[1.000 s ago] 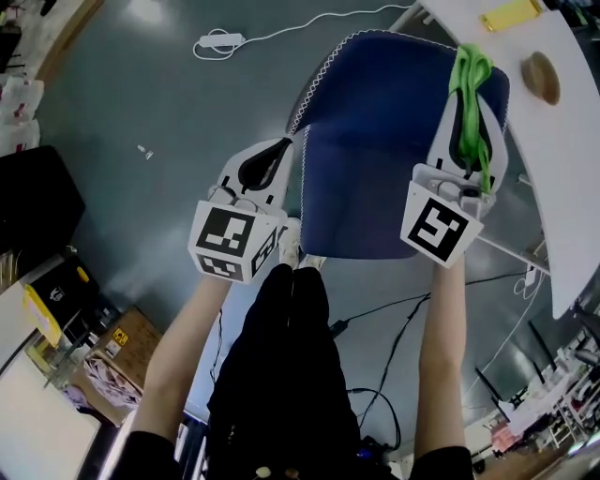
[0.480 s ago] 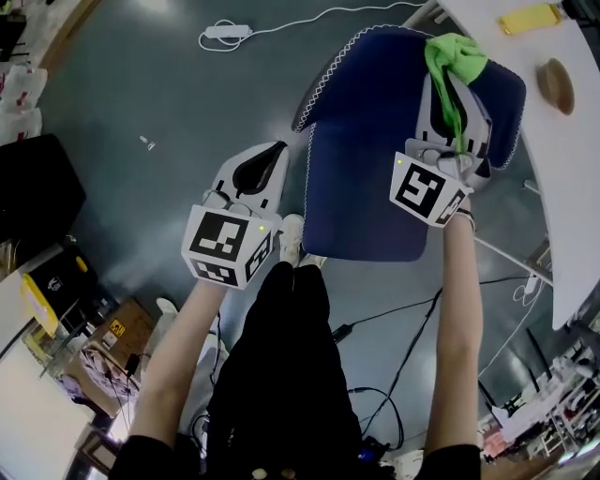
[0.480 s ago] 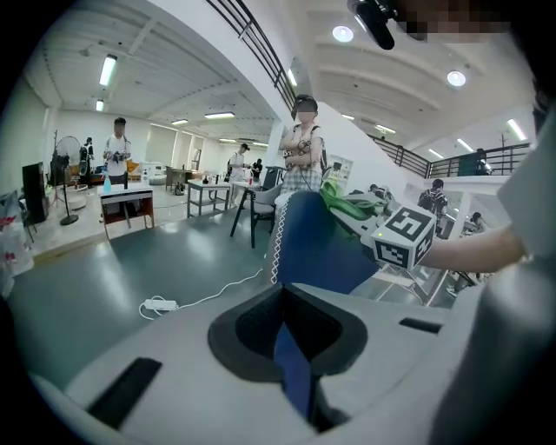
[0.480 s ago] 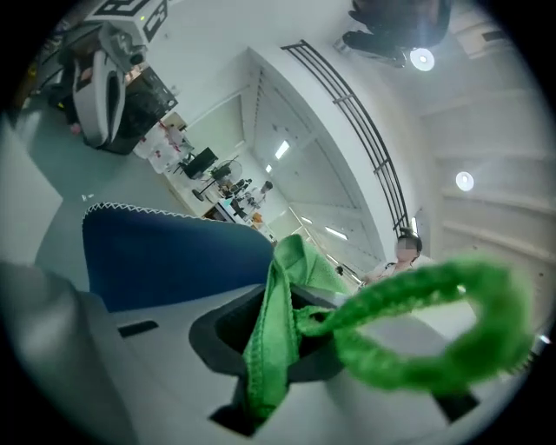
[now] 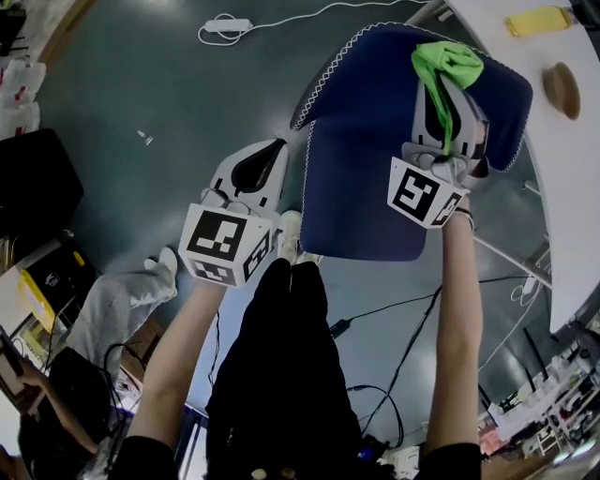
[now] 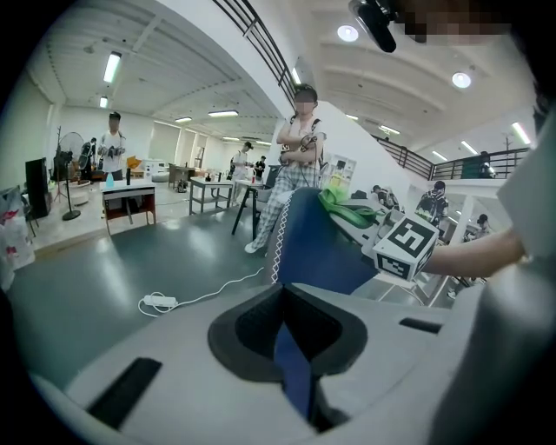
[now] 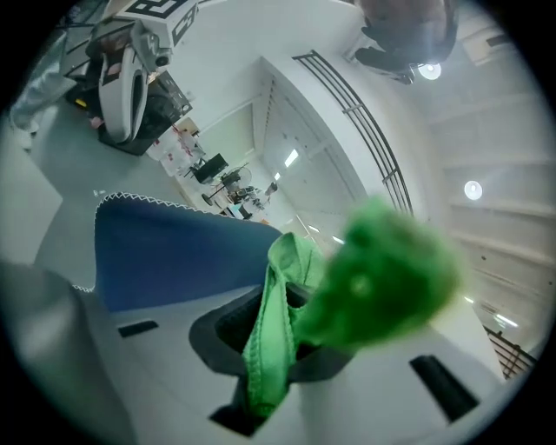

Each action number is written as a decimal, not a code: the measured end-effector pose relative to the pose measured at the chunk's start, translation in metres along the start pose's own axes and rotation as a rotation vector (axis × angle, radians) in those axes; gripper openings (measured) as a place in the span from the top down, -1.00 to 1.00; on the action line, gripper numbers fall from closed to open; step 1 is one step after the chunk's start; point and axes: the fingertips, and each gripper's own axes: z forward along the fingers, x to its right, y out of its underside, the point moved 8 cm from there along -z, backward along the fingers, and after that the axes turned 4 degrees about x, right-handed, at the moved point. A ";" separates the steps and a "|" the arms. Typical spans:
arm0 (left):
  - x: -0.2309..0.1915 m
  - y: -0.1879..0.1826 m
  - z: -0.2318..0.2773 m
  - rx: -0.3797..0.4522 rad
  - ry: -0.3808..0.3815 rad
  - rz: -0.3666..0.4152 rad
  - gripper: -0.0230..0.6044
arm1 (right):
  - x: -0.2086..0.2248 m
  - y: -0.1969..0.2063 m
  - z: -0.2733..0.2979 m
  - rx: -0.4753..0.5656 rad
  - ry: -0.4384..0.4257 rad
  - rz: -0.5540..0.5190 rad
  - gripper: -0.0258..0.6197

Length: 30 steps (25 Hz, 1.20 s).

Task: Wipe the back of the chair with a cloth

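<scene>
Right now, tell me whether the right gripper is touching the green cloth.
Touching. The right gripper view shows the right gripper shut on the green cloth.

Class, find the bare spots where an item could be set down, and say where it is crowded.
Free: grey floor between power strip and left gripper; white table beside the brown object. Crowded: chair back around the green cloth; cables by the person's legs.
</scene>
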 end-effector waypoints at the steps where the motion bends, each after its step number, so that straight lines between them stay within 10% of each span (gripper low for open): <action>1: 0.001 0.001 0.001 -0.001 0.003 0.000 0.92 | -0.003 0.001 -0.001 0.000 -0.009 -0.002 0.75; 30: -0.004 0.015 0.011 -0.033 0.000 -0.019 0.92 | -0.103 0.044 -0.022 -0.095 -0.209 0.031 0.75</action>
